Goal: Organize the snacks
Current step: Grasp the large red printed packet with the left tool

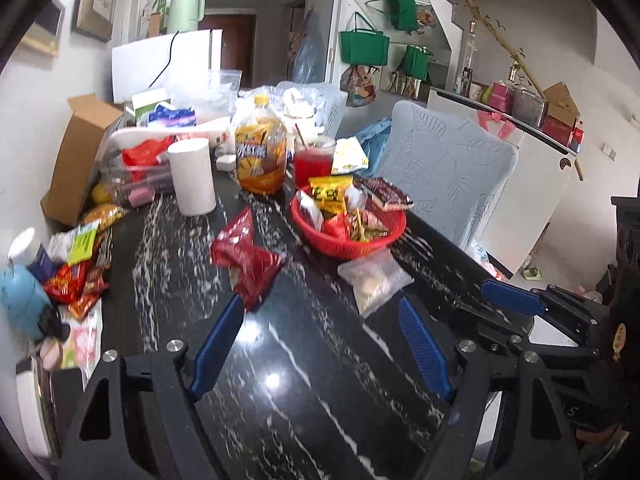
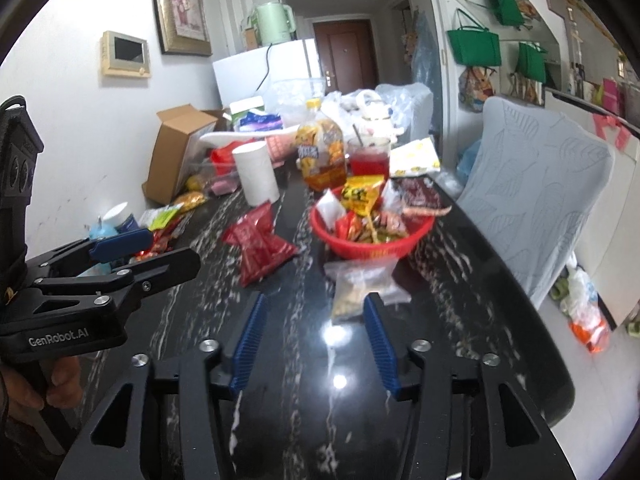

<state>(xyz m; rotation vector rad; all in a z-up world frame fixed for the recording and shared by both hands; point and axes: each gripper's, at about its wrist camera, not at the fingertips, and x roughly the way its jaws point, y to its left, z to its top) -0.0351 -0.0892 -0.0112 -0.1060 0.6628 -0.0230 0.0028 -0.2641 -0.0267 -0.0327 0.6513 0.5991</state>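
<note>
A red basket [image 1: 352, 245] [image 2: 356, 246] full of snack packets sits mid-table. A red snack bag [image 1: 244, 262] [image 2: 258, 244] lies on the black marble table left of it. A clear bag of pale snacks [image 1: 374, 280] [image 2: 360, 284] lies in front of the basket. My left gripper [image 1: 320, 304] is open and empty, its left fingertip just below the red bag. My right gripper [image 2: 314, 300] is open and empty, its right fingertip at the clear bag's near edge. The left gripper also shows at the left of the right wrist view [image 2: 132, 246], and the right gripper shows in the left wrist view [image 1: 512, 298].
A white paper roll [image 1: 192, 176], an orange drink bottle [image 1: 260, 152] and a red drink cup [image 1: 314, 160] stand behind. Loose snacks [image 1: 80, 276] and a cardboard box [image 1: 76, 160] crowd the left edge. A pale blue chair [image 1: 448, 168] stands at the right.
</note>
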